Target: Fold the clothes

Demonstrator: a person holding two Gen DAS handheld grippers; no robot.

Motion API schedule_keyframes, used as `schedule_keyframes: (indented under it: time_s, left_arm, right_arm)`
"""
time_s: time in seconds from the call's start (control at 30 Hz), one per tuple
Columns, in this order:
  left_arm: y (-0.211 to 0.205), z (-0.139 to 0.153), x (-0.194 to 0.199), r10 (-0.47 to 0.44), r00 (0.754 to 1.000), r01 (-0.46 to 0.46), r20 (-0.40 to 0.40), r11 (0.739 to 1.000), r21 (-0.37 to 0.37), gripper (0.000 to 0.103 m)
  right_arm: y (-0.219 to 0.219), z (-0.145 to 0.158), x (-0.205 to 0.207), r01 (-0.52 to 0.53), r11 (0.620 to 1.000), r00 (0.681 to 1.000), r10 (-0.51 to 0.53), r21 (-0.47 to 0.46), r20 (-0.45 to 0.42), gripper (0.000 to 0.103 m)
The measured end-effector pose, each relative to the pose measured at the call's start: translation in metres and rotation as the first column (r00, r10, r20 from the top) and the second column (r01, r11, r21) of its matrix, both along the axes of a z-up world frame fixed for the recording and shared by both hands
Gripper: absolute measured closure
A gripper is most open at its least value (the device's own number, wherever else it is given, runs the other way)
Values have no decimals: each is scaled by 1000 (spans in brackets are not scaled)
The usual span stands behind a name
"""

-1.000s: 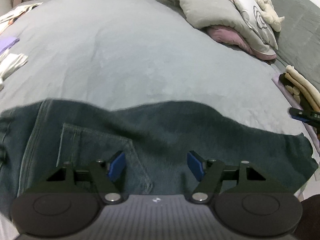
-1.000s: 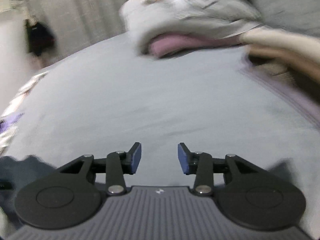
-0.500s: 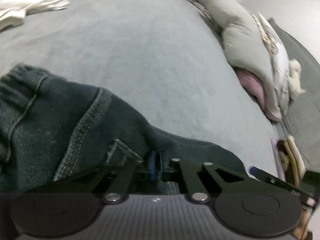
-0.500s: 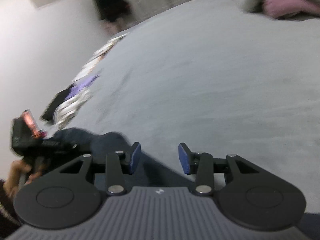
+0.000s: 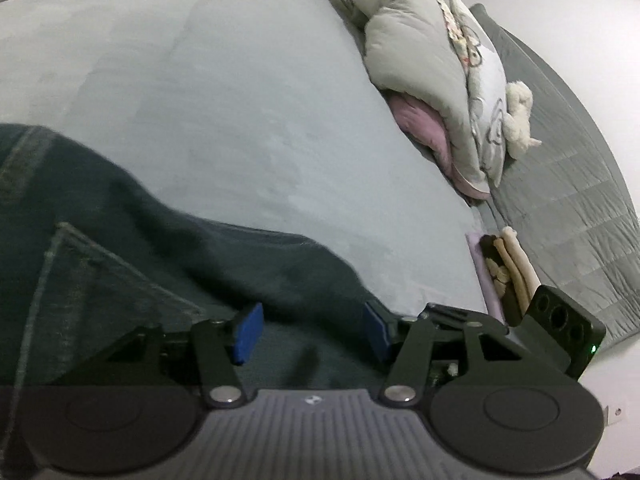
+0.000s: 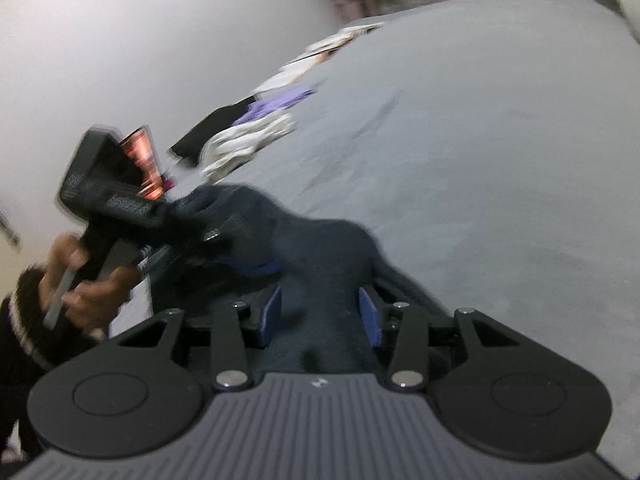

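Note:
Dark blue jeans [image 5: 132,264] lie on the grey bed [image 5: 240,100], a back pocket seam showing at the left. My left gripper [image 5: 310,330] is open just above the jeans, its blue pads [image 5: 248,332] spread apart with denim between them. In the right wrist view the jeans [image 6: 320,248] bunch up in front of my right gripper [image 6: 320,316], which is open with denim between its pads. The left gripper's body [image 6: 116,196] shows at the left of that view, held in a hand.
Grey and pink pillows [image 5: 432,80] and a plush toy [image 5: 518,120] lie at the bed's head. A stack of folded clothes [image 5: 508,272] sits at the right edge. A pile of white, purple and black clothes [image 6: 248,136] lies at the far left edge.
My left gripper was shut on the jeans half a second ago and is now open. My right gripper has swung left and come down over the jeans.

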State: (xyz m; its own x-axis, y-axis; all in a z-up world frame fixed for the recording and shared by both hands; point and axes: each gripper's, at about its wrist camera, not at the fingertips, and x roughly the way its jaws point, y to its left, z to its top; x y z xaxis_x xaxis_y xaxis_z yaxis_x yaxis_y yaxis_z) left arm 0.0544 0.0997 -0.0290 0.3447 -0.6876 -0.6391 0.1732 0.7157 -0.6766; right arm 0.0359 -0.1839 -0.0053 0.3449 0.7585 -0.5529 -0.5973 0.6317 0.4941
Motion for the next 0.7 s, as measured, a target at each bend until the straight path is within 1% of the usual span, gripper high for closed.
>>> schedule_keyframes:
  time_s: [0.07,0.1,0.2,0.27,0.3,0.37,0.47,0.53,0.57,0.63,0.7]
  left_arm:
    - [-10,2,0,-20,1000,20,7,1000,5,47]
    - [-15,2,-1,-27,1000,27,11,999,25,47]
    - [-35,1,-4,-48,999,45,24,990,133,49]
    - [-41,-1,-7,-43,999,35,34,979,199,64]
    - [-41,-3,-8,-38,999,30,35,977,211,67]
    - [-39,-7,-11,-31,999,24,30,978,207,79]
    - [-29,-10,-12,-29,1000,28,7,986,163,82]
    - [-23,-13,-15,-30,1000,30,-2,990,140,84]
    - [-21,-13,-16,-34,999,34,-1,990,138,84]
    - [-18,-12,-21,-48,999,46,17,988,145,85]
    - [-15,-9,-27,-68,997,61,38,986,156,85]
  right_arm:
    - [2,1,-6,-40,999,999,40,-12,4,57]
    - [4,2,-9,-70,997,998,70,-20,6,57]
    - [7,1,-15,-119,993,993,119,-30,9,57]
    - [8,0,-17,-132,991,991,132,-28,3,57]
    - [8,-1,-17,-133,991,991,133,-30,-2,57]
    - [9,-3,-16,-126,992,992,126,-30,-12,57]
    - [-4,-3,-9,-80,996,995,81,29,-52,58]
    - [-16,-4,0,-5,996,993,15,90,-114,57]
    - [-21,-8,8,53,991,985,-31,126,-171,57]
    - [-27,-18,20,139,976,959,-91,167,-269,57]
    - [-25,-30,28,179,967,933,-107,184,-345,57]
